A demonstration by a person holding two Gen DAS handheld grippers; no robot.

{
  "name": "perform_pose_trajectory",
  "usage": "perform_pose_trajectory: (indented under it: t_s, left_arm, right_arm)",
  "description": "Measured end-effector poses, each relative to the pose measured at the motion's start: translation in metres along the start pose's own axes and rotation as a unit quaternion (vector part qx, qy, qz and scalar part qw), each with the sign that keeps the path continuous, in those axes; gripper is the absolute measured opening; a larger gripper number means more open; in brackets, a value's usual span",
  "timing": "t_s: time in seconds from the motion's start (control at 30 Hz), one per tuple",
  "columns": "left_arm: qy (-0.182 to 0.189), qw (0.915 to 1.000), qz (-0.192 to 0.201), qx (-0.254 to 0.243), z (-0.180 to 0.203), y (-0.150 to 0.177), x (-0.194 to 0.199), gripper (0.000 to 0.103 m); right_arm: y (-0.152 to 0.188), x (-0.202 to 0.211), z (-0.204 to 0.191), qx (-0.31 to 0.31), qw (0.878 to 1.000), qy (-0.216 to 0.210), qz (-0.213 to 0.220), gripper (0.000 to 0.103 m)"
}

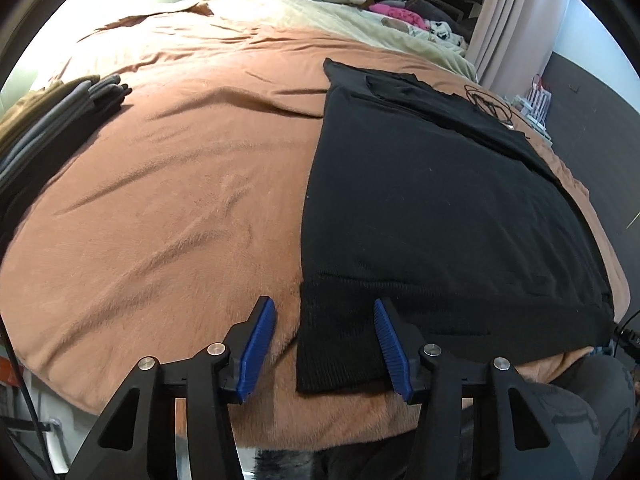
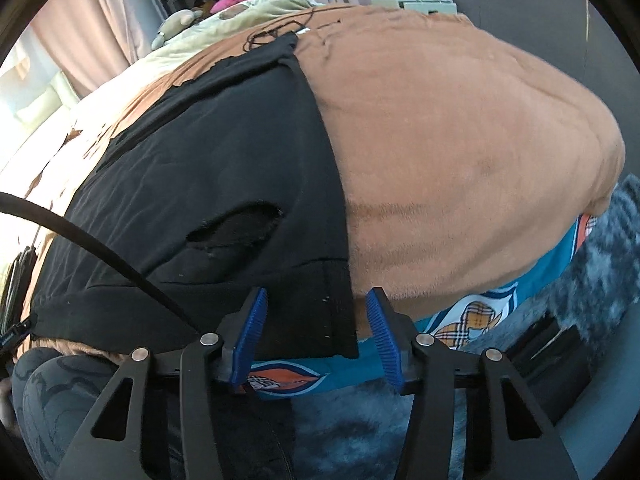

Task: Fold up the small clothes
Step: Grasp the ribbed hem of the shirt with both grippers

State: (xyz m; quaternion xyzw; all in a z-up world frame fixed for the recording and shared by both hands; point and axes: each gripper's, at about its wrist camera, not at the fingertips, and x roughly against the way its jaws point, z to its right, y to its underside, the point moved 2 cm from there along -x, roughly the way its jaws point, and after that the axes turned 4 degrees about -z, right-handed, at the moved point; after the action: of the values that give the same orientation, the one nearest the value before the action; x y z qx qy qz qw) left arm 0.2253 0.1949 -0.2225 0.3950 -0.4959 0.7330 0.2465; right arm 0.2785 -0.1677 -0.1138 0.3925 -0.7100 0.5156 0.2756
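A black garment (image 1: 420,200) lies spread flat on the brown blanket (image 1: 180,180) of a bed, its ribbed hem toward me. My left gripper (image 1: 322,302) is open at the bed's near edge, and the hem's left corner lies between its blue pads (image 1: 258,344) without being pressed. In the right wrist view the same black garment (image 2: 208,152) shows a slit-like pocket opening. My right gripper (image 2: 317,292) is open too, its jaws standing either side of the hem's right corner at the edge of the blanket (image 2: 460,140).
A stack of folded dark clothes (image 1: 48,108) sits at the bed's left. Plush toys and pink items (image 1: 396,12) lie at the far end, and a thin black cord (image 1: 488,104) past the garment. A teal patterned sheet (image 2: 480,312) hangs below the blanket. A person's knee (image 1: 580,412) is close.
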Motion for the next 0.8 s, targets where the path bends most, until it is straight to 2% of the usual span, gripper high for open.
perform_pose_trajectory:
  t_s: [0.13, 0.2, 0.23, 0.37, 0.5, 0.53, 0.63, 0.8]
  left_arm:
    - [0.001, 1.0000, 0.001, 0.003, -0.002, -0.004, -0.001, 0.054]
    - [0.005, 1.0000, -0.001, 0.006, -0.004, -0.004, -0.003, 0.054]
    - [0.007, 0.9999, -0.001, 0.007, -0.005, -0.004, -0.003, 0.052]
    - [0.023, 0.9994, -0.006, 0.026, -0.010, -0.003, -0.003, 0.034]
    - [0.040, 0.9983, -0.010, 0.042, -0.013, 0.000, -0.002, 0.026]
    - [0.040, 0.9982, -0.011, 0.043, -0.013, -0.001, -0.002, 0.017]
    - [0.034, 0.9985, -0.006, 0.042, -0.010, -0.003, 0.005, 0.007]
    - [0.043, 0.9980, 0.013, 0.043, -0.011, -0.005, 0.027, 0.005]
  right_arm:
    - [0.000, -0.001, 0.015, -0.019, 0.999, -0.029, -0.008, 0.050]
    - [0.003, -0.002, 0.022, -0.029, 0.998, -0.054, -0.008, 0.043]
    - [0.003, -0.001, 0.025, -0.033, 0.997, -0.068, -0.009, 0.036]
    - [0.002, 0.007, 0.027, -0.029, 0.996, -0.088, -0.004, 0.017]
    - [0.003, 0.018, 0.041, -0.038, 0.994, -0.103, 0.003, 0.010]
    - [0.003, 0.022, 0.046, -0.042, 0.993, -0.109, 0.003, 0.006]
    - [0.006, 0.032, 0.048, -0.041, 0.993, -0.106, 0.010, 0.004]
    - [0.010, 0.057, 0.040, -0.032, 0.993, -0.111, 0.036, 0.004]
